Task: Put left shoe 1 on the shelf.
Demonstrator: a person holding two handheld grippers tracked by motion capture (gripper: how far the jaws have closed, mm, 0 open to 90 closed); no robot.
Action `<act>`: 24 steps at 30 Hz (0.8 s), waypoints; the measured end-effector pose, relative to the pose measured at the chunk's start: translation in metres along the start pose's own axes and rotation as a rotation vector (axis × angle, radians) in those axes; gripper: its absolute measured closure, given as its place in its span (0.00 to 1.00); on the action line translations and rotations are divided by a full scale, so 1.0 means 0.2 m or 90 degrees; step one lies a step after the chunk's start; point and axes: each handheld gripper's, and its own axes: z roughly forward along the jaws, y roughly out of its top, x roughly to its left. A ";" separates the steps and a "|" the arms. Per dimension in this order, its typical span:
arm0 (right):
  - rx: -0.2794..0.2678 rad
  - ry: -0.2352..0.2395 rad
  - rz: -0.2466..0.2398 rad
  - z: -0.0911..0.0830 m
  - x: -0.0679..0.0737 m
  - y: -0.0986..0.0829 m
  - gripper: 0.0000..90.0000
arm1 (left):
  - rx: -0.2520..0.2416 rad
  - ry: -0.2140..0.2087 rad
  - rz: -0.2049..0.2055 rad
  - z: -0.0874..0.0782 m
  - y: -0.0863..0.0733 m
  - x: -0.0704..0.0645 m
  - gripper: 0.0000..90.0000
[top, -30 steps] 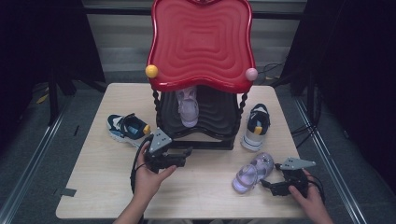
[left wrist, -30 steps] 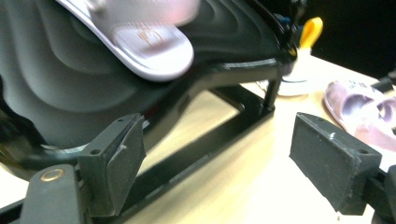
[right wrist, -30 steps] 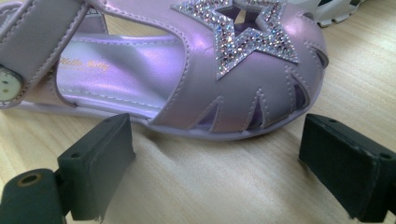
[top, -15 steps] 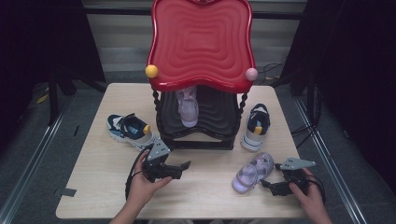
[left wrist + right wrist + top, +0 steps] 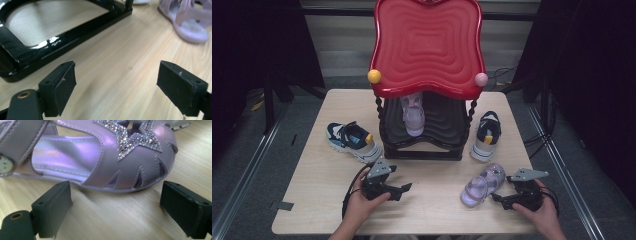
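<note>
A wooden table (image 5: 322,185) carries a black shoe rack (image 5: 427,135) with a tall red wavy top (image 5: 428,45); take this rack as your landmark. On the rack's shelf, under the red top, a lilac sandal (image 5: 413,115) stands with its toe toward you. Left of the rack lies a navy and white sneaker (image 5: 352,141), and its match (image 5: 484,134) sits just right of the rack. In front of the rack's right corner, on the bare table, lies a second lilac sandal (image 5: 482,184) with a glittery star on its toe (image 5: 136,138).

Your right gripper (image 5: 504,201) rests just right of that sandal, jaws wide apart, the toe close ahead of them and not touched. Your left gripper (image 5: 404,187) lies in front of the rack's left half, jaws also wide with only tabletop between them.
</note>
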 end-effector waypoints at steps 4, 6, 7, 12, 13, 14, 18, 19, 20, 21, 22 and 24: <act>0.019 0.001 0.001 -0.02 -0.01 0.01 0.16 | 0.008 -0.001 -0.004 0.00 -0.02 0.02 0.17; 0.027 0.004 0.011 -0.03 -0.02 0.01 0.17 | 0.007 0.001 -0.002 -0.01 -0.02 0.02 0.17; 0.033 -0.003 0.006 -0.04 -0.02 0.01 0.18 | 0.007 0.000 0.002 -0.01 -0.03 0.02 0.17; 0.047 0.013 0.039 -0.12 0.00 0.07 0.21 | 0.041 0.012 0.028 -0.03 -0.04 0.02 0.17; 0.048 0.014 0.047 -0.13 0.01 0.08 0.22 | 0.047 0.016 0.026 -0.03 -0.04 0.02 0.17; 0.044 0.016 0.049 -0.14 0.01 0.09 0.22 | 0.061 0.022 0.040 -0.03 -0.04 0.03 0.17; 0.048 0.031 0.069 -0.16 0.04 0.13 0.22 | 0.076 0.036 0.050 -0.04 -0.05 0.04 0.17; 0.048 0.030 0.064 -0.17 0.04 0.14 0.23 | 0.076 0.034 0.047 -0.04 -0.05 0.04 0.17; 0.052 0.029 0.064 -0.17 0.05 0.15 0.24 | 0.082 0.038 0.049 -0.04 -0.05 0.05 0.17; 0.049 0.034 0.060 -0.18 0.06 0.17 0.26 | 0.080 0.040 0.048 -0.04 -0.05 0.05 0.17; 0.053 0.040 0.062 -0.18 0.07 0.18 0.28 | 0.082 0.044 0.053 -0.04 -0.05 0.05 0.17; 0.053 0.039 0.058 -0.19 0.09 0.21 0.31 | 0.089 0.044 0.050 -0.04 -0.05 0.06 0.17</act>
